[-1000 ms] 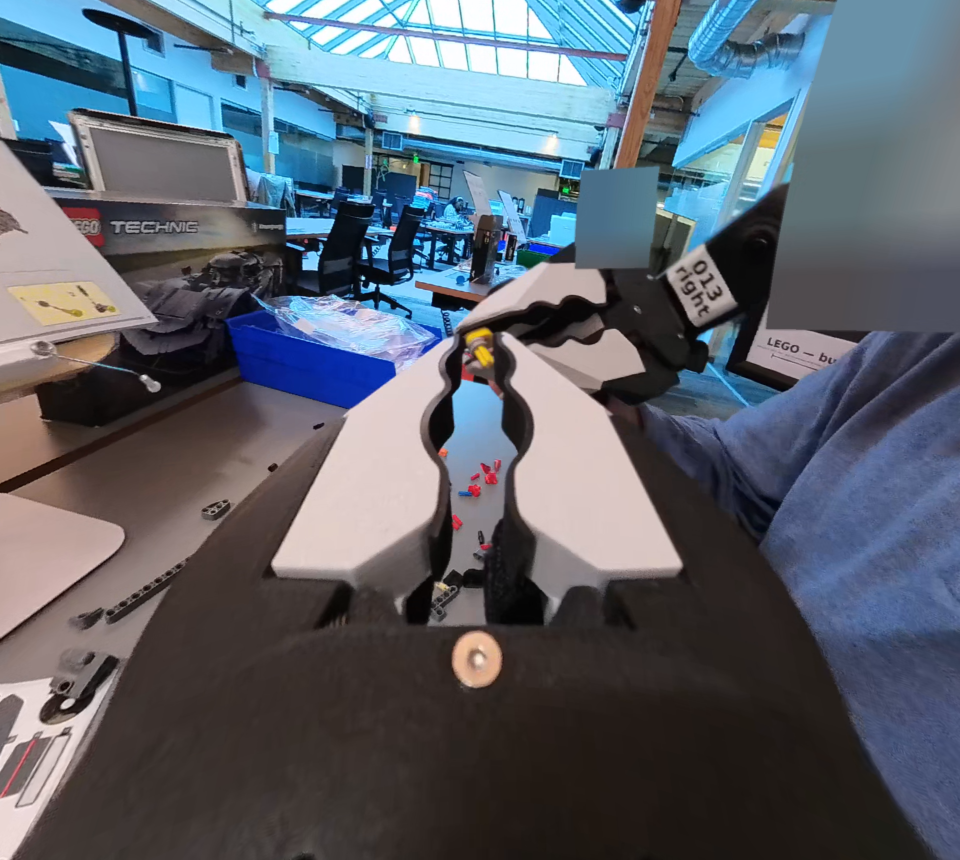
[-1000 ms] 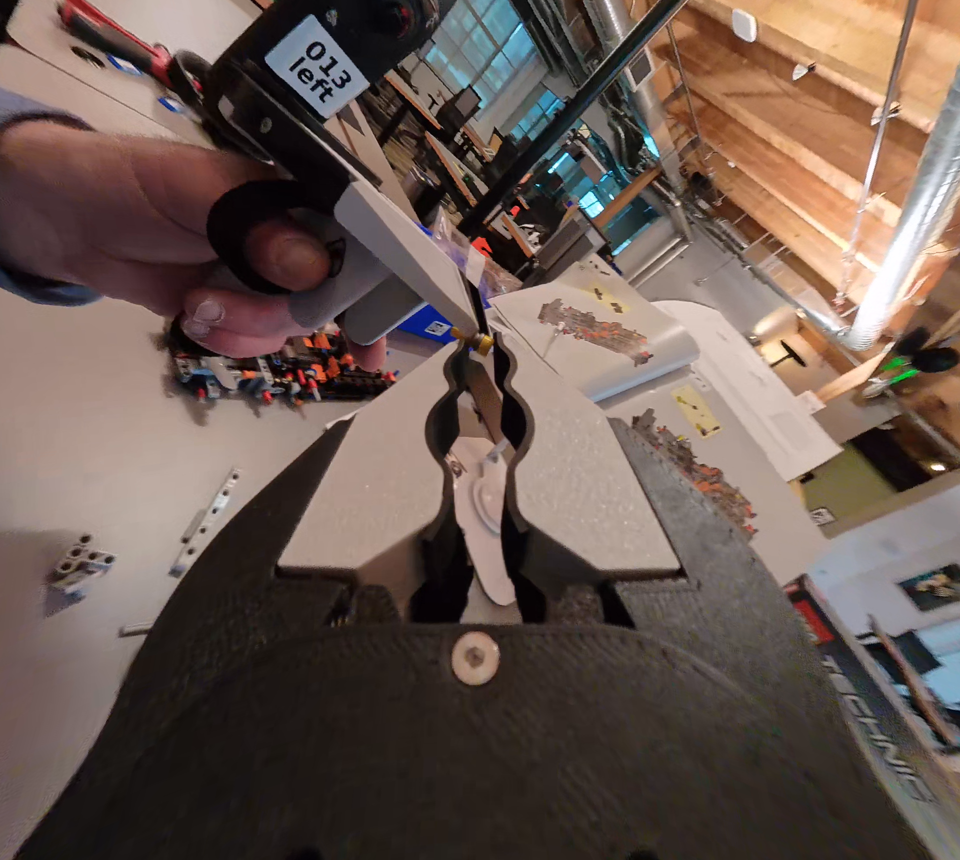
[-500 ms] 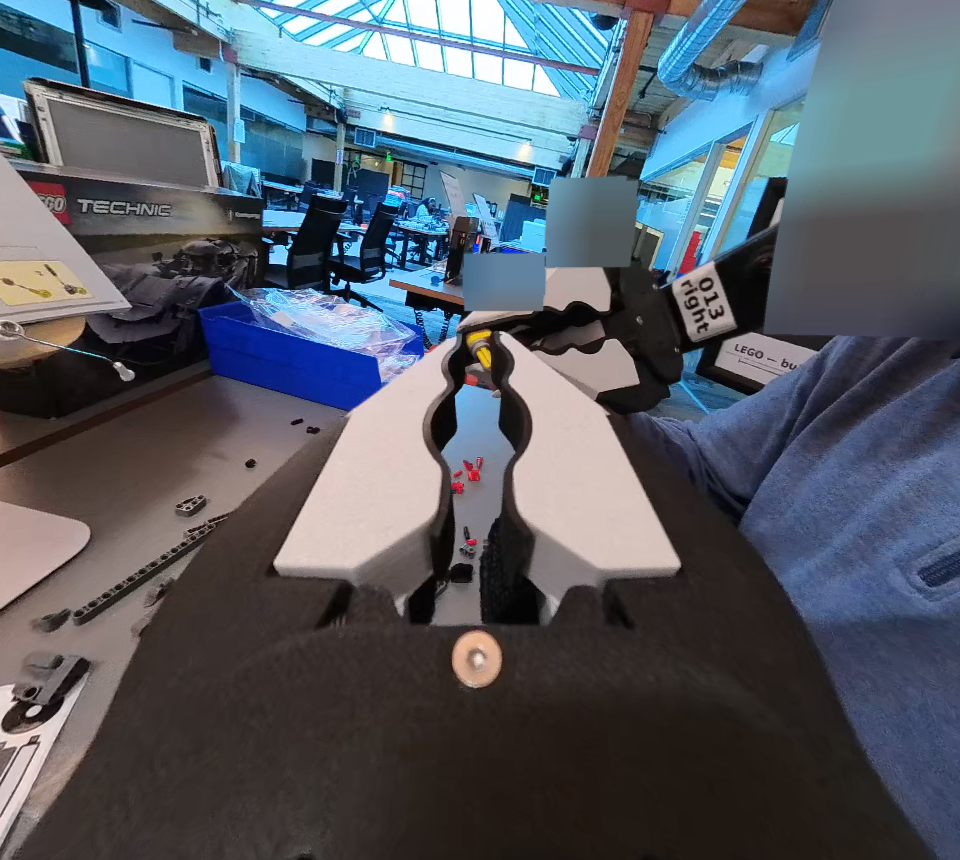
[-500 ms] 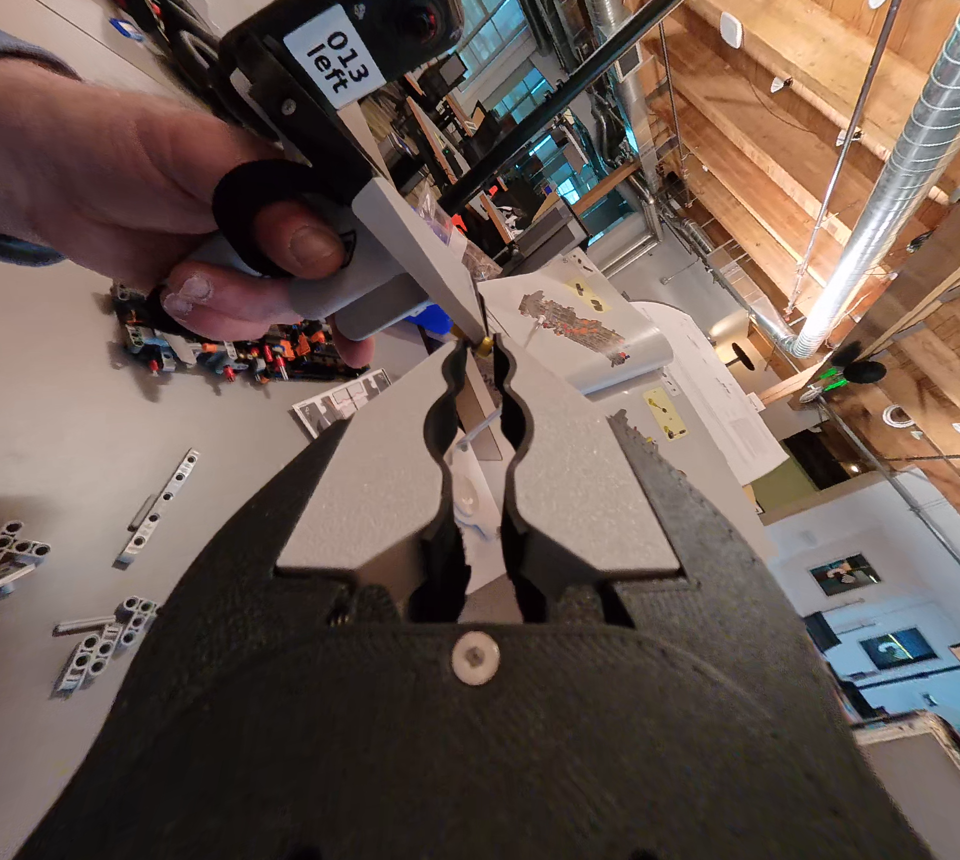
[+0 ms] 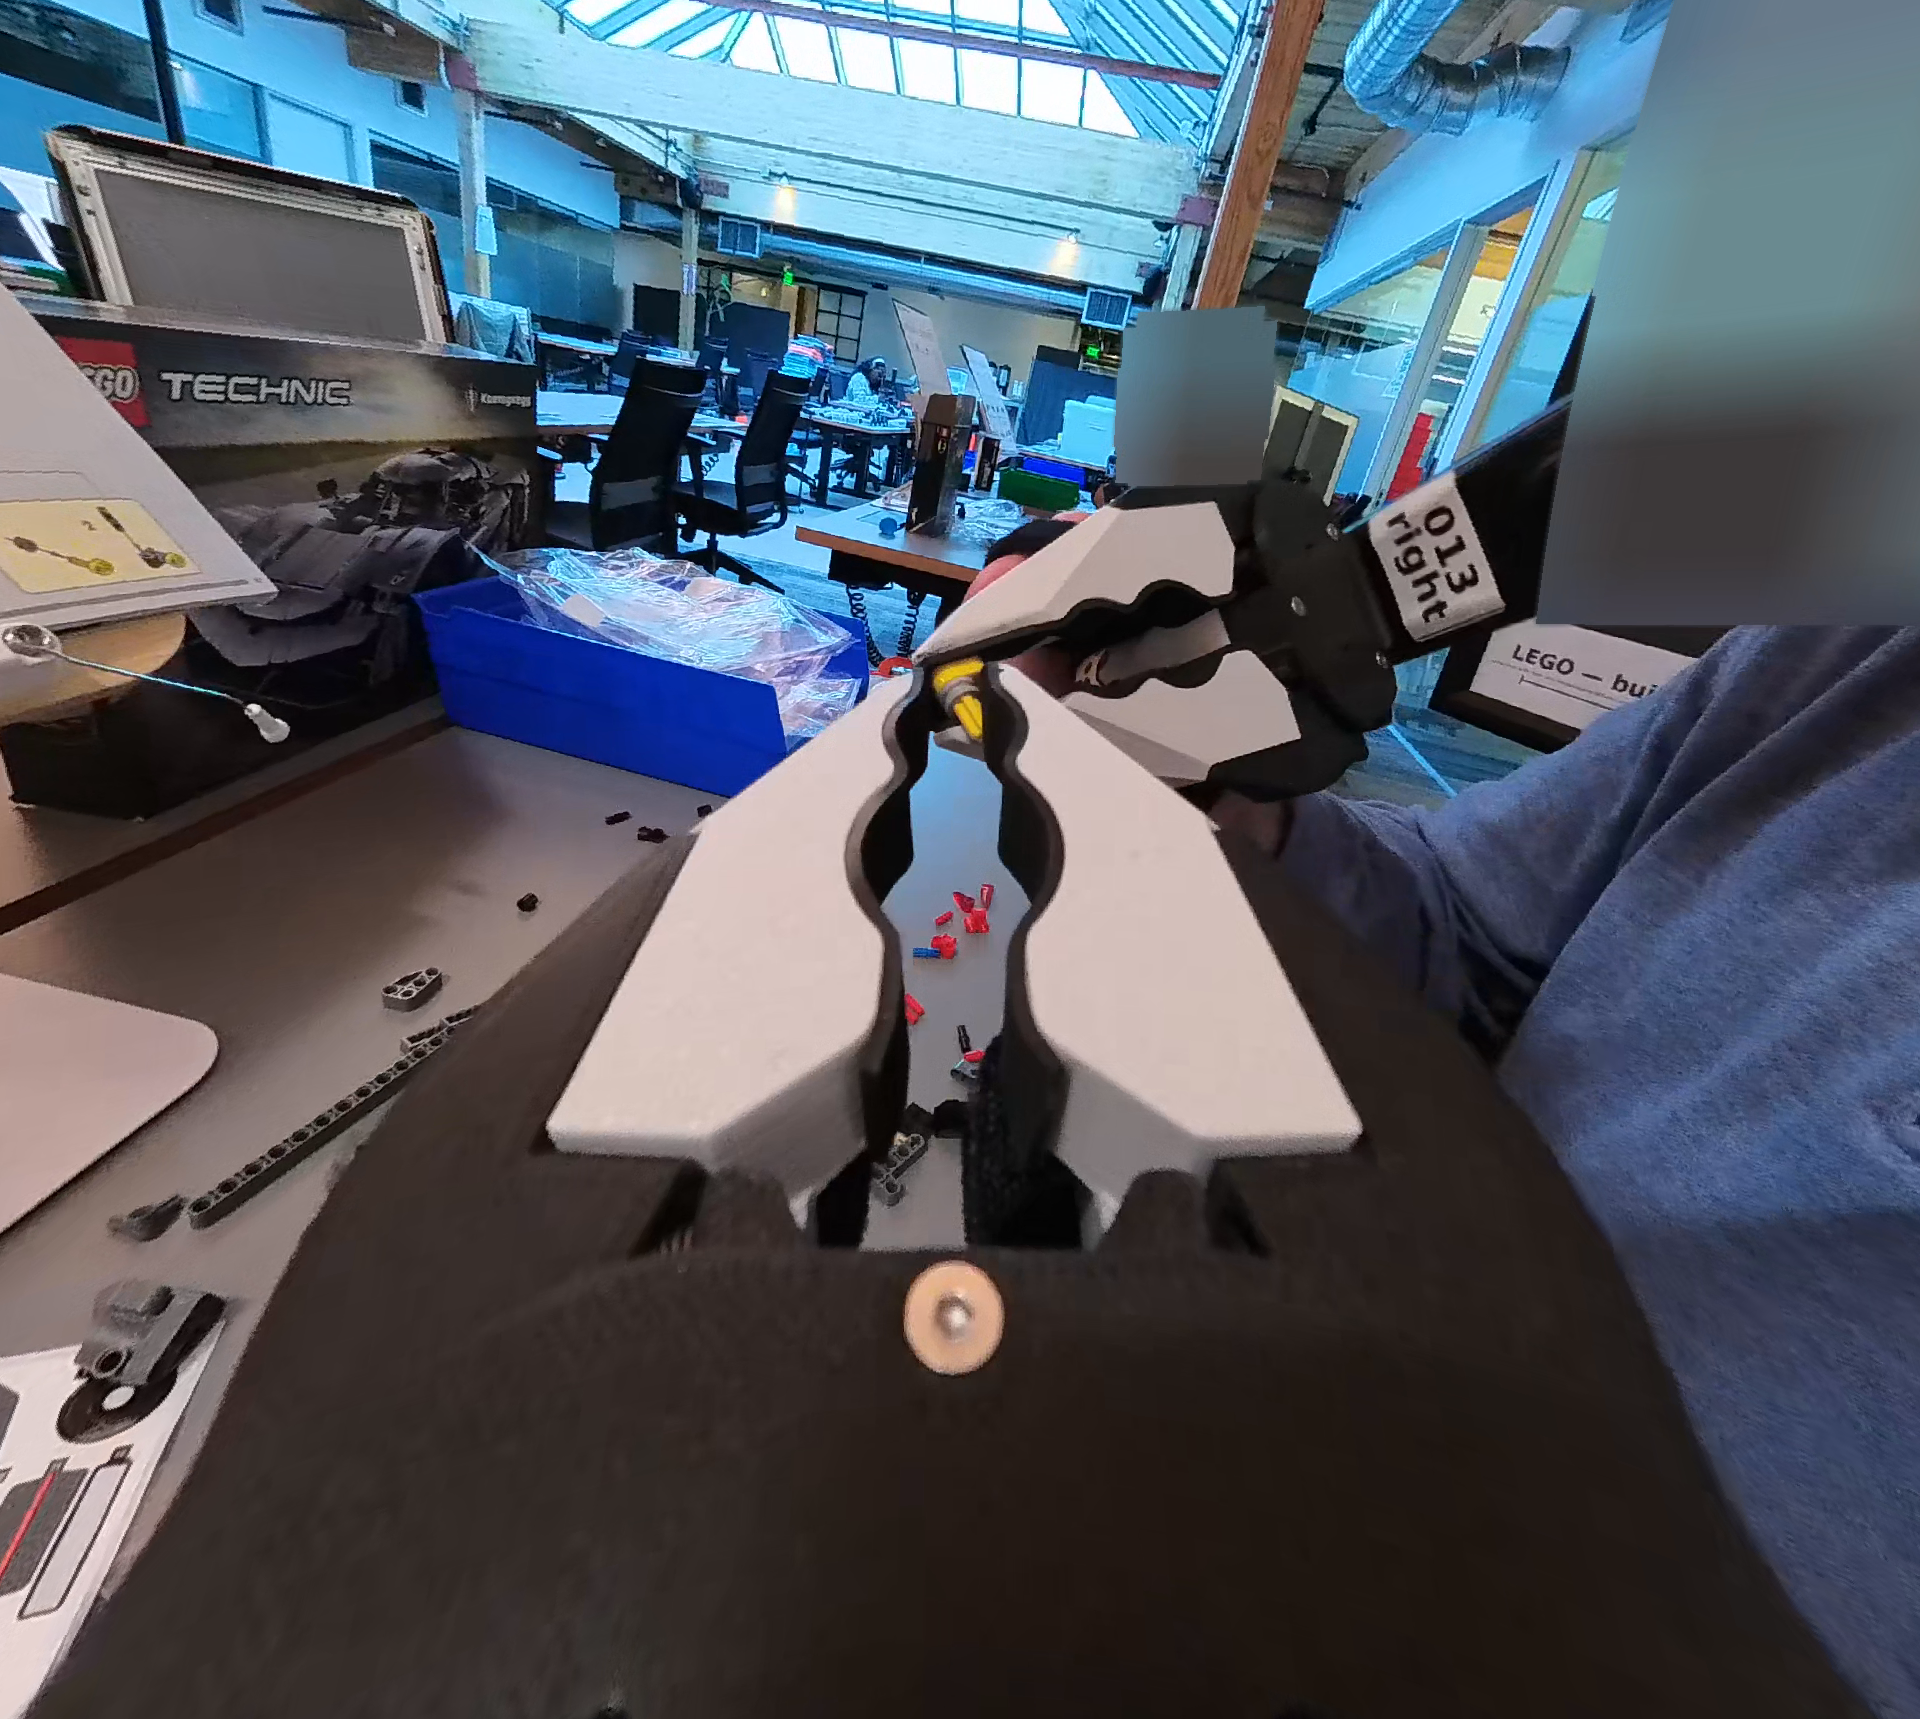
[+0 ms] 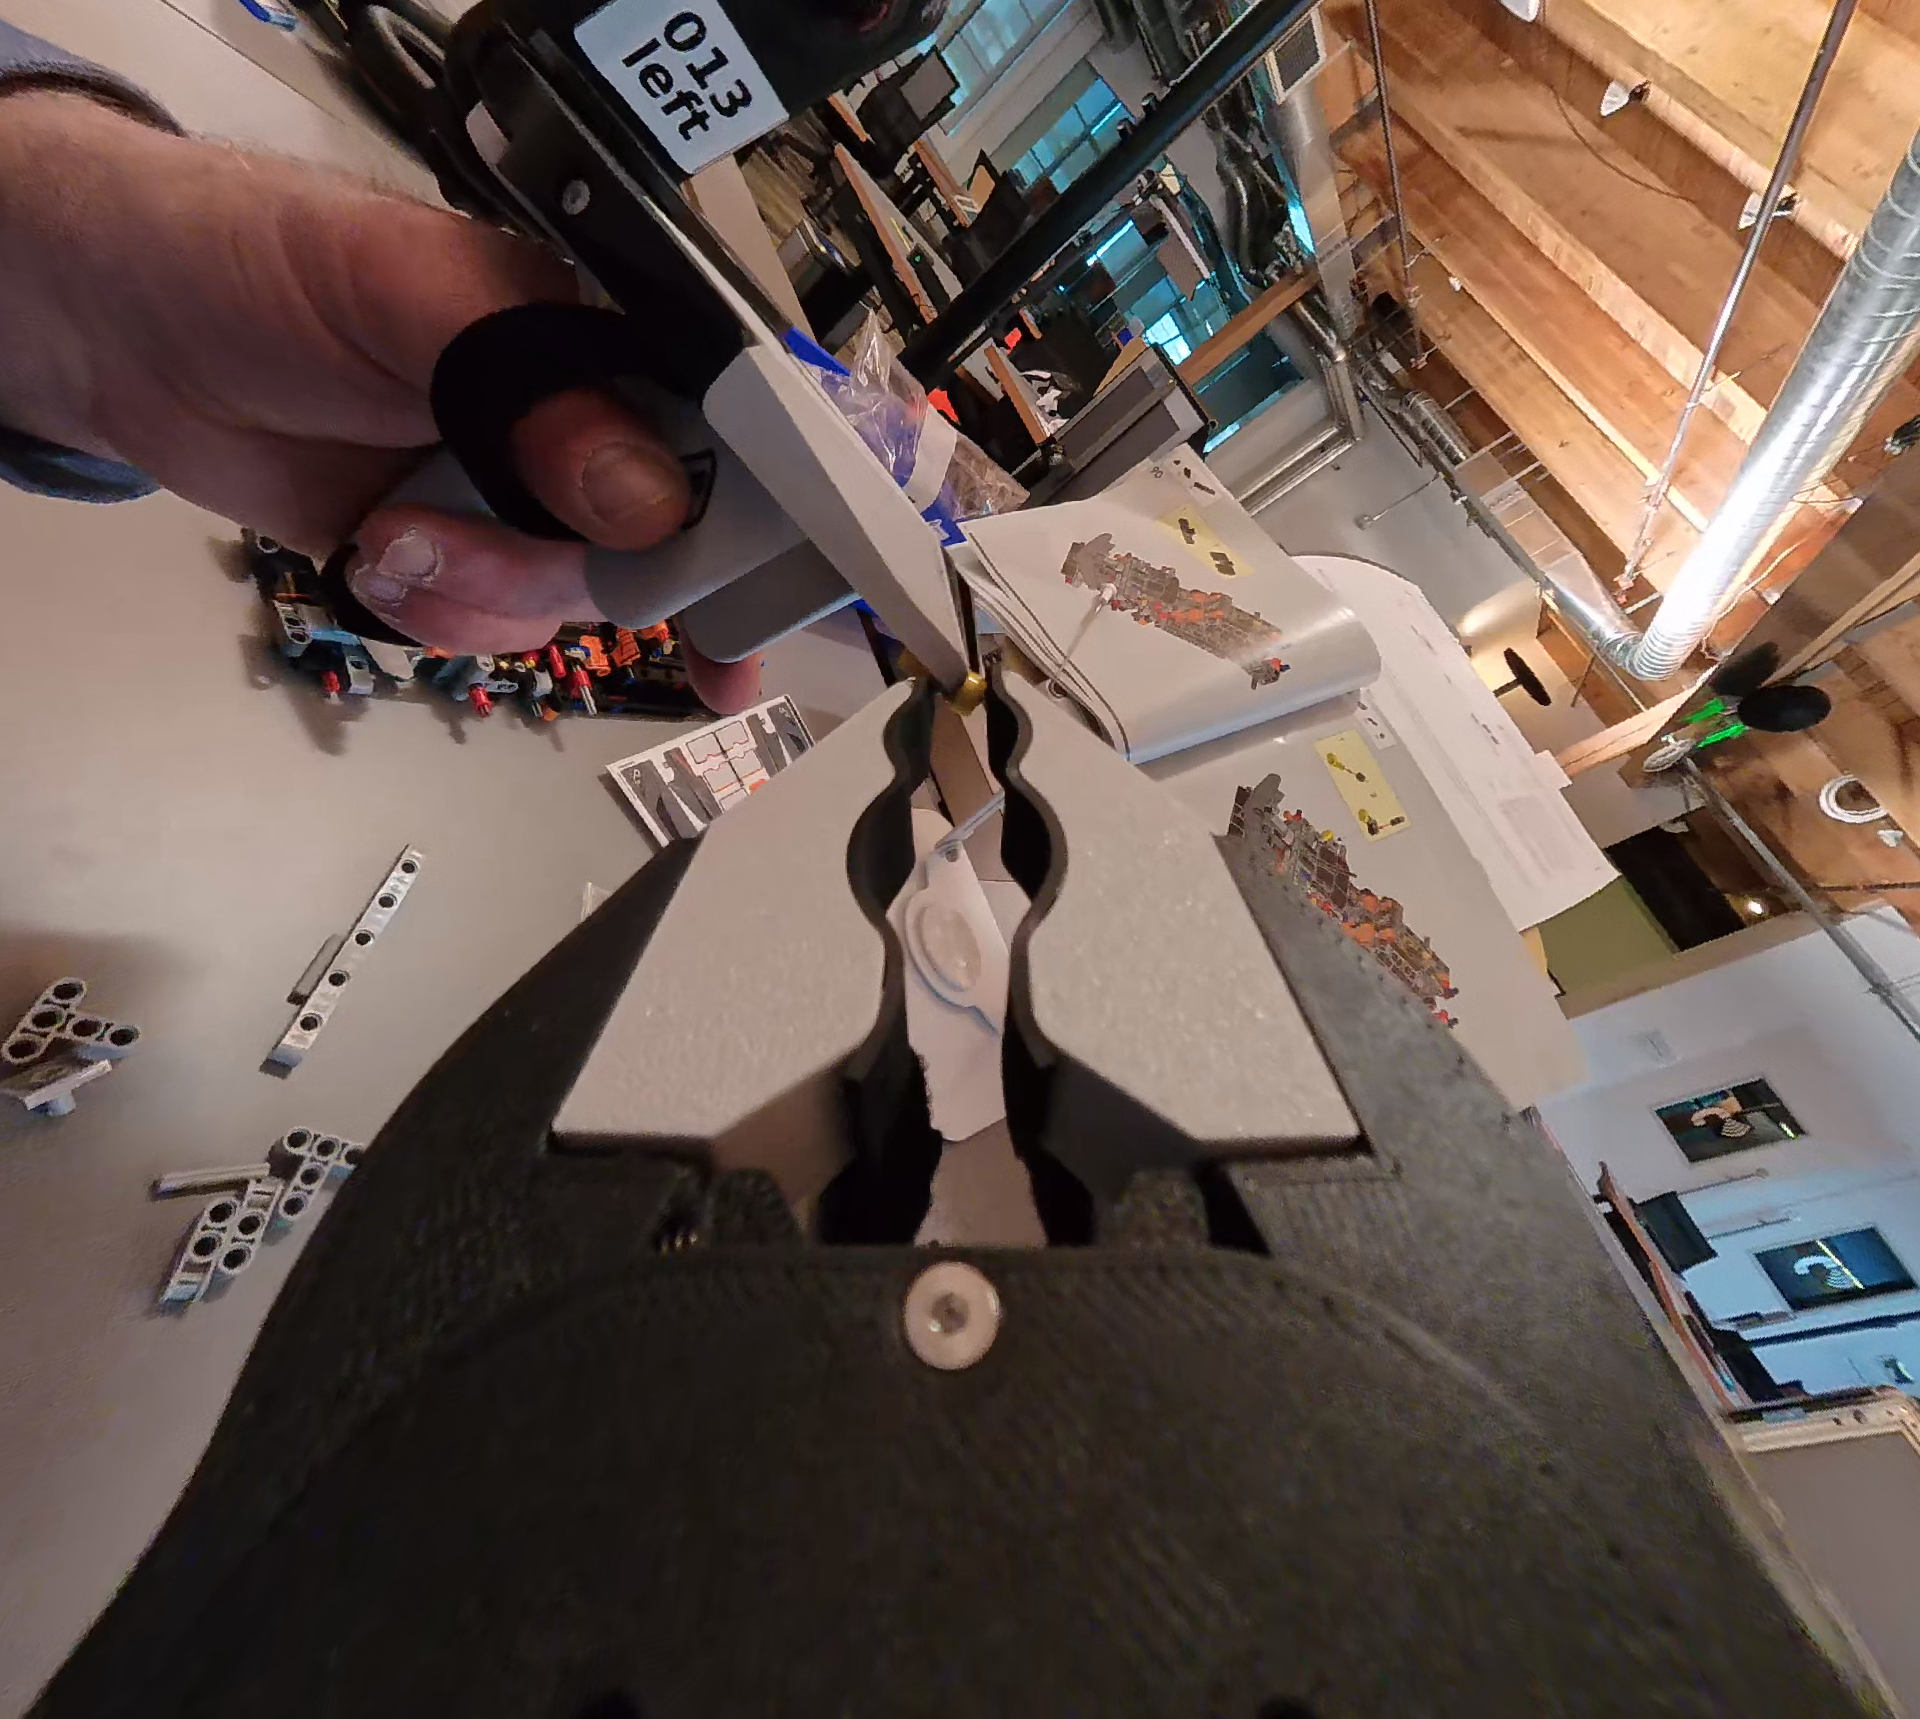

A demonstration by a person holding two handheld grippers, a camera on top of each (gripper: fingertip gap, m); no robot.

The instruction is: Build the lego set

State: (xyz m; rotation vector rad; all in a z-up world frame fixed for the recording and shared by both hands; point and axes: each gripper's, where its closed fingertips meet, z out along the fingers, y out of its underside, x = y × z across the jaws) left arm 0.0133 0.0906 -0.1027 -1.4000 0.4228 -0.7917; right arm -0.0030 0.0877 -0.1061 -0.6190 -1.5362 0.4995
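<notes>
left gripper: fingers drawn together at the tips, clamped on a small yellow piece; held up above the desk
right gripper: tips closed in on a small brass-coloured bit at the meeting point; whether it truly grips it cannot be told
meeting point: both grippers tip to tip, the right gripper's tip touching the yellow piece from above right in the left wrist view
hand: wrapped round the left gripper's handle, thumb through a black loop
sleeve: blue, at right, behind the right gripper
small red pieces: scattered on the grey desk, seen through the gap between the left fingers
long black beam: flat on desk, left of left gripper
blue bin: rear of desk, clear plastic bag in it
set box: dark, behind bin
partly built model: on desk under the hand, orange and black
instruction booklet: open, beyond the tips
grey beams: loose, lower left on desk
</notes>
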